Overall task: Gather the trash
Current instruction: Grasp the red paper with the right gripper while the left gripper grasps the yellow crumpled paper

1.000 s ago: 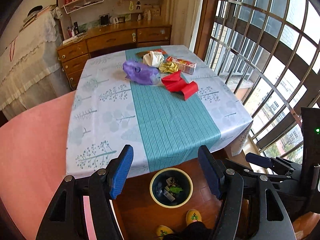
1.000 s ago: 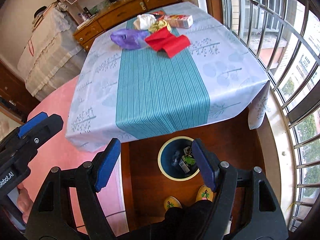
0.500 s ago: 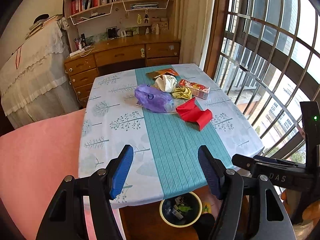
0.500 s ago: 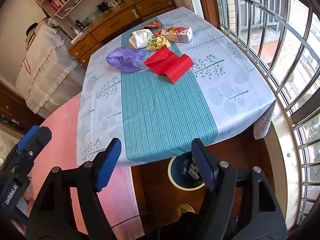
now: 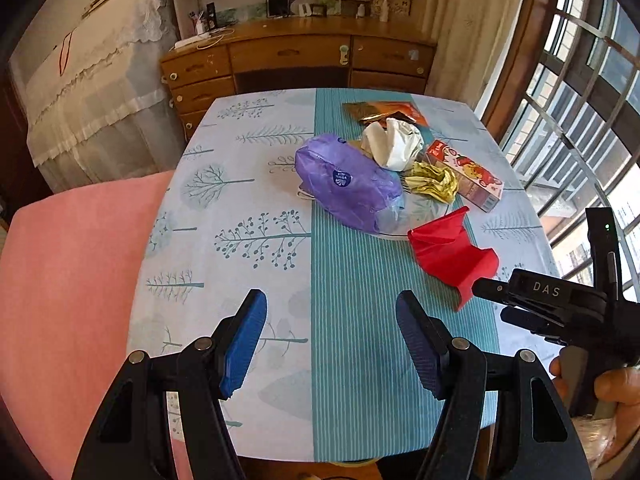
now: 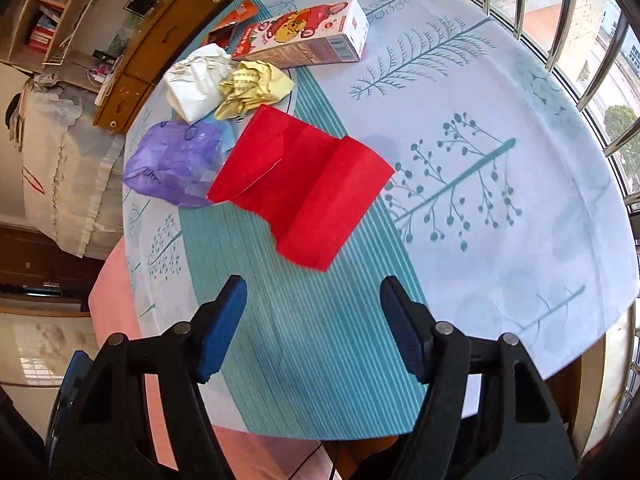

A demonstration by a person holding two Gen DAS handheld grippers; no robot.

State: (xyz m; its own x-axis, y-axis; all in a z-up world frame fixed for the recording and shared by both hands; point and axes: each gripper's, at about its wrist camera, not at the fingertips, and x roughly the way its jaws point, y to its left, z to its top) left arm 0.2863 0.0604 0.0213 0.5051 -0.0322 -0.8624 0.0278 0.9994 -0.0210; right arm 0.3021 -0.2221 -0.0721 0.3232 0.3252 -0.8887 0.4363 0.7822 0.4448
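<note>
Trash lies in a heap on the far half of the table: a folded red paper (image 6: 304, 184) (image 5: 452, 254), a purple plastic bag (image 5: 348, 184) (image 6: 176, 164), a crumpled white paper (image 5: 394, 144) (image 6: 198, 82), a crumpled yellow paper (image 5: 434, 182) (image 6: 252, 88), a red drink carton (image 5: 468, 174) (image 6: 308, 38) and an orange-brown wrapper (image 5: 384, 112). My left gripper (image 5: 332, 340) is open and empty above the table's near part. My right gripper (image 6: 312, 328) is open and empty, just short of the red paper.
The table wears a pale tree-print cloth with a teal striped runner (image 5: 352, 320). A pink chair (image 5: 68, 280) stands at the left. A wooden desk (image 5: 292, 64) stands behind the table, and barred windows (image 5: 580, 100) run along the right.
Both grippers have risen from the floor bin below the table edge and moved forward over the table, closer to the trash. The bin has dropped out of view. Both stay open.
</note>
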